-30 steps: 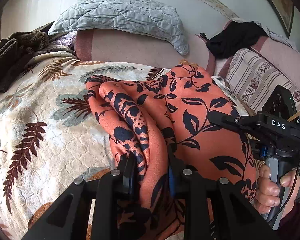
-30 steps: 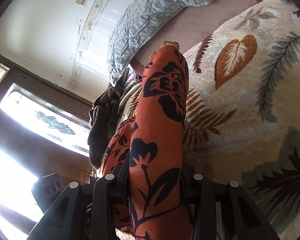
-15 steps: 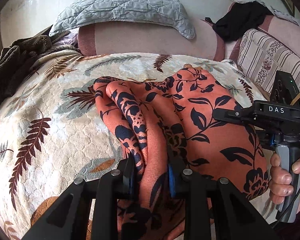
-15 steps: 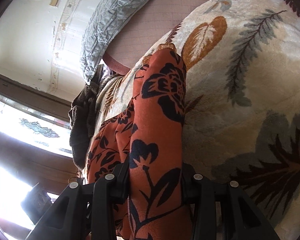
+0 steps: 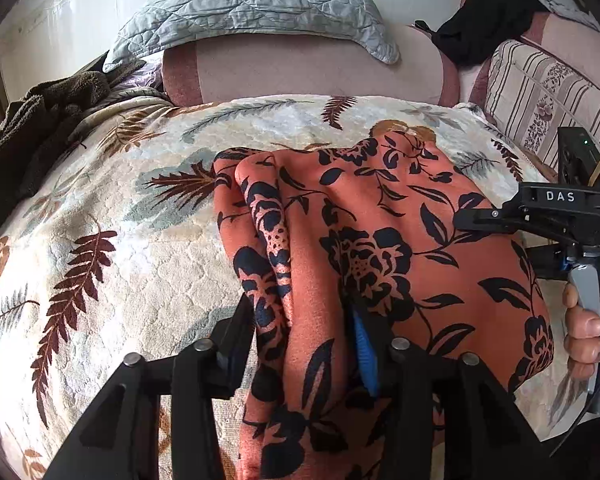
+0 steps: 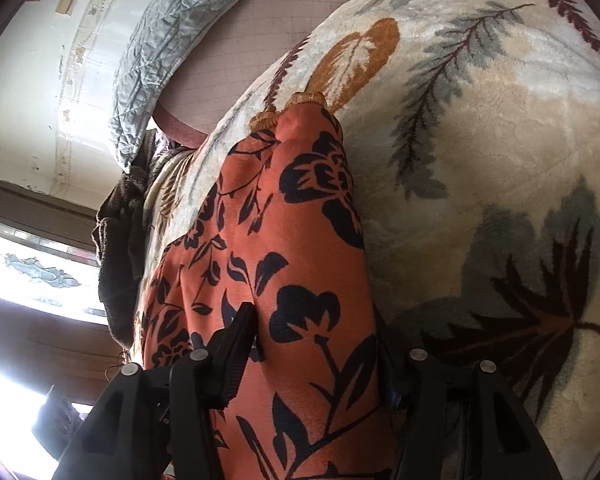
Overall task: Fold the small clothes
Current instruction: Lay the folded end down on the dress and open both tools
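Nearest, the left gripper [image 5: 320, 340] and right gripper [image 6: 316, 344] each clamp a bunched edge of the orange floral garment [image 5: 380, 240], which drapes across the bed's leaf-patterned blanket [image 5: 120, 240] toward the pillow [image 5: 252, 8], soft, light, probably slippery, best pinched at hems.

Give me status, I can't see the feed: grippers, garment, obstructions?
Left hand-held gripper shut on orange garment. Right hand-held gripper shut on it too. Garment partly draped on blanket. Nothing blocking.

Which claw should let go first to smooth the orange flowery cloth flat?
Probably the right claw: its side of the orange cloth already lies flat on the blanket, while the left claw holds bunched folds.
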A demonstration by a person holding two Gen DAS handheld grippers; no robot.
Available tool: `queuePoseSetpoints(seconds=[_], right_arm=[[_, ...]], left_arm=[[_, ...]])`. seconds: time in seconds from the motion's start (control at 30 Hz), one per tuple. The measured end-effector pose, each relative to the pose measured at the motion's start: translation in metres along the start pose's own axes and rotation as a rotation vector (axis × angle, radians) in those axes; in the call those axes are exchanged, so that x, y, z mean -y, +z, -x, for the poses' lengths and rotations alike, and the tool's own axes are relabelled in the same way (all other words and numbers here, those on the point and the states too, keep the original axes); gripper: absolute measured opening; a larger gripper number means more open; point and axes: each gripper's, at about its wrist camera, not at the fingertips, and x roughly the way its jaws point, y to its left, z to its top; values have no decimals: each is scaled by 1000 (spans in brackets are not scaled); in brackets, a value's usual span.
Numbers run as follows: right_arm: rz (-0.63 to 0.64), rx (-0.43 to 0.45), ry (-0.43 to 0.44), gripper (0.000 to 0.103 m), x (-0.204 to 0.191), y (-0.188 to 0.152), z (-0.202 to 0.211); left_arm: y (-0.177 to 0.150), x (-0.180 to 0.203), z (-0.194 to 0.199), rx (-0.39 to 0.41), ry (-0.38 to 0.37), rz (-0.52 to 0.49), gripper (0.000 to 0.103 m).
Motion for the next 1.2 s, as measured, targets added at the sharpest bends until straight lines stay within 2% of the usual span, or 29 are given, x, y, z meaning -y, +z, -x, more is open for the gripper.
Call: queuePoseSetpoints(seconds=[0.1,0.23,0.43,0.6,0.73,0.77,0.93,1.0,1.1,1.2], right_arm=[[20,47,-42,57,-4,1,12],[100,173,-125,57,-20,-1,35],[212,276,-71,57,-53,-5,40],[265,242,-70,57,-71,1,11],[228,100,-193,56,-52,8,-34],[228,94,-197,56,-48,10,-39],[208,127,-173,56,-51,4,-21],[208,147,-147,56,-54,-11,0],[233,164,-121,56,-62,-38,29],[267,113,-155,56,-60,-70,30]], left_arm=[[-2,-6,0,-5,3,6,60],[-5,-12,2,-7,2,13,67],[-9,-16,2,-7,3,9,70],[-10,-17,-1,-6,10,4,72],[-12,-18,-6,-3,9,-7,77],[-14,-17,-9,-6,15,-11,78],[-13,-26,-14,-39,-12,18,83],[-12,-31,-7,-42,-25,44,82],[-19,-34,14,7,2,69,82],[-31,-29,11,-9,41,53,83]])
